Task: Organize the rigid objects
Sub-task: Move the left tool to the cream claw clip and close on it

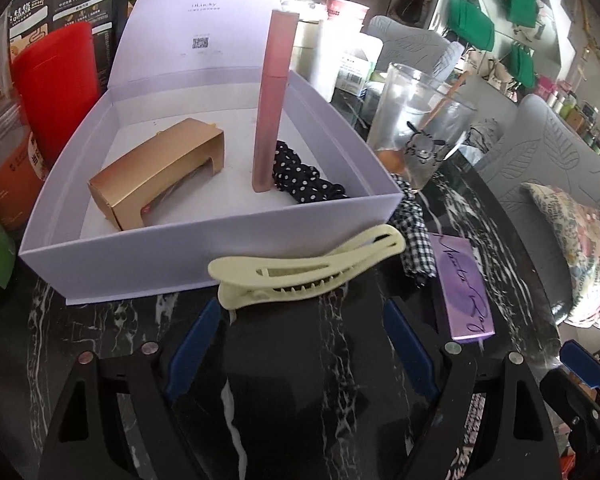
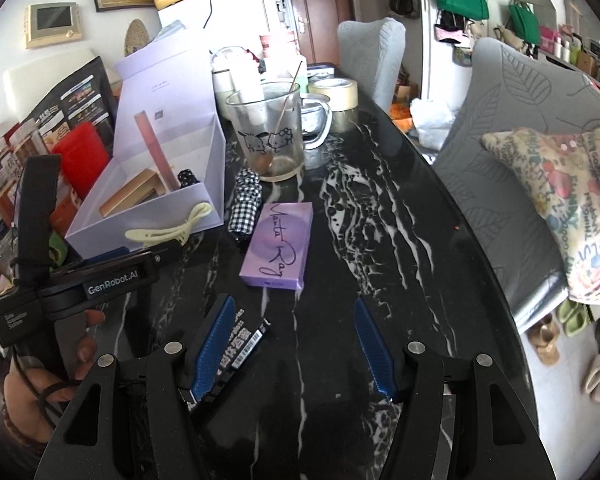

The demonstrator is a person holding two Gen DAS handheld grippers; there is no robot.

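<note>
Low in the left wrist view, the left tool [image 1: 300,336] stands wide open with nothing between its blue pads; the pale yellow hair clip [image 1: 306,270] lies just ahead of them on the black marble counter [image 1: 112,332], close against the front wall of the open lavender box [image 1: 204,252]. The box fills the upper left of that frame and already holds a gold carton [image 1: 156,172], a pink tube [image 1: 270,100] leaning upright, and a black polka-dot scrunchie [image 1: 300,178].

In the right wrist view the right tool [image 2: 296,344] is also spread wide and holds nothing. A black packet [image 2: 240,344] lies on the counter beside and partly under its left pad, and the purple box [image 2: 278,246] sits near the frame's centre, ahead of the pads. A checked fabric piece [image 2: 244,206] and a glass mug [image 2: 266,130] stand further up the frame.

The step in hand appears to be picking up the hair clip for the box. The next move likely calls for advancing the left tool so the pads straddle the clip's body, closing firmly, then lifting clear of the box wall before lowering it into the free floor space in front of the tube
</note>
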